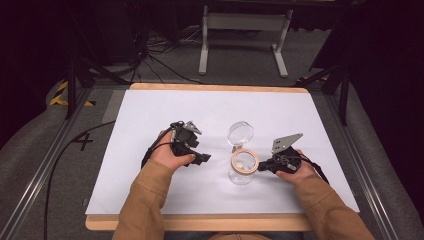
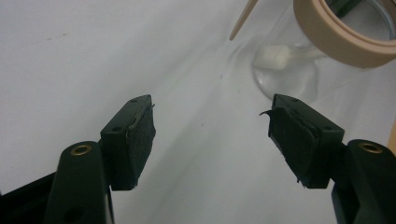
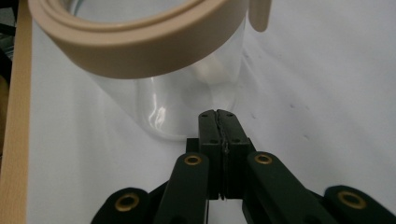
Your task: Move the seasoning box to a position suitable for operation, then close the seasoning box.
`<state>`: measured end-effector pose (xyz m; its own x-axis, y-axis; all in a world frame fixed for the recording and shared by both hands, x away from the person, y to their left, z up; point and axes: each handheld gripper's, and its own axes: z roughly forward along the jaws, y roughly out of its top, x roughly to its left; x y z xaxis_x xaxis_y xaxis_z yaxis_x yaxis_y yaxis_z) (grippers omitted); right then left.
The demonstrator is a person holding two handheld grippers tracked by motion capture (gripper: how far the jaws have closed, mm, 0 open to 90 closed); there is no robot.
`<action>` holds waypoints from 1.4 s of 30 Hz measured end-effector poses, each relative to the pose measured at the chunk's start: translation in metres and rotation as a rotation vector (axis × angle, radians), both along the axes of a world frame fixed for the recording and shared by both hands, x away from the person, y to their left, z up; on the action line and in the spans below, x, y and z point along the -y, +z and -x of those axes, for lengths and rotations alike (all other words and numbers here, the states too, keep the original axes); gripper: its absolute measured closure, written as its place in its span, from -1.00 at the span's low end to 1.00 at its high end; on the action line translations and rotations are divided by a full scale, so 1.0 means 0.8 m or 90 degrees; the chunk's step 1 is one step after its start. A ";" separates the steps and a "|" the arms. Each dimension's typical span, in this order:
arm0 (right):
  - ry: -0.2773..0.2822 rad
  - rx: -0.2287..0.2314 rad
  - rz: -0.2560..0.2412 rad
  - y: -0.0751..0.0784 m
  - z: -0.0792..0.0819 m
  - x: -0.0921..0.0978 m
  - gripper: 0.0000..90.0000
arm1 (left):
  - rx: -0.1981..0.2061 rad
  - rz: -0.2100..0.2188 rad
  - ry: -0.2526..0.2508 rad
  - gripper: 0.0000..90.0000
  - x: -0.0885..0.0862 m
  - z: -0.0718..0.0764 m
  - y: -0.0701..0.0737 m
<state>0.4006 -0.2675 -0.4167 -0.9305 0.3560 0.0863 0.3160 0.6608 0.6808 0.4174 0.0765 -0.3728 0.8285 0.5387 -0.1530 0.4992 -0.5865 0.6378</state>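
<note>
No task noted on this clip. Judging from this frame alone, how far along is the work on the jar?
Done: the jar stands upright with its hinged lid swung open, and a small white piece lies inside. In hand: nothing; the right gripper is shut, empty, beside the jar's wall, and the left gripper is open with nothing between its jaws. Left: possibly closing the lid, though the goal is unclear.

- Both forearms wear tan-brown sleeves (image 1: 145,200) reaching to the wrists.
- The left gripper (image 2: 210,126) has two black jaws with dark, rough-edged pads (image 2: 140,135) and brass-coloured rivets in the arms.
- The right gripper (image 3: 218,114) is black too, with brass-ringed pivots in its linkage.
- Each carries a grey three-cornered plate (image 1: 286,141) on top.
- A black cable (image 1: 150,150) trails from each gripper.
</note>
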 end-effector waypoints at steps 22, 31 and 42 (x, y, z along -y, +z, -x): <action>0.042 -0.003 0.016 0.000 0.012 -0.017 0.99 | 0.001 -0.001 -0.008 -0.28 0.002 -0.002 0.000; -0.002 0.016 -0.030 0.027 0.009 0.002 0.99 | 0.028 0.054 0.006 0.10 -0.001 -0.006 0.006; -0.018 0.040 -0.098 0.071 0.024 0.001 0.99 | 0.074 0.152 0.039 0.91 0.016 -0.019 0.015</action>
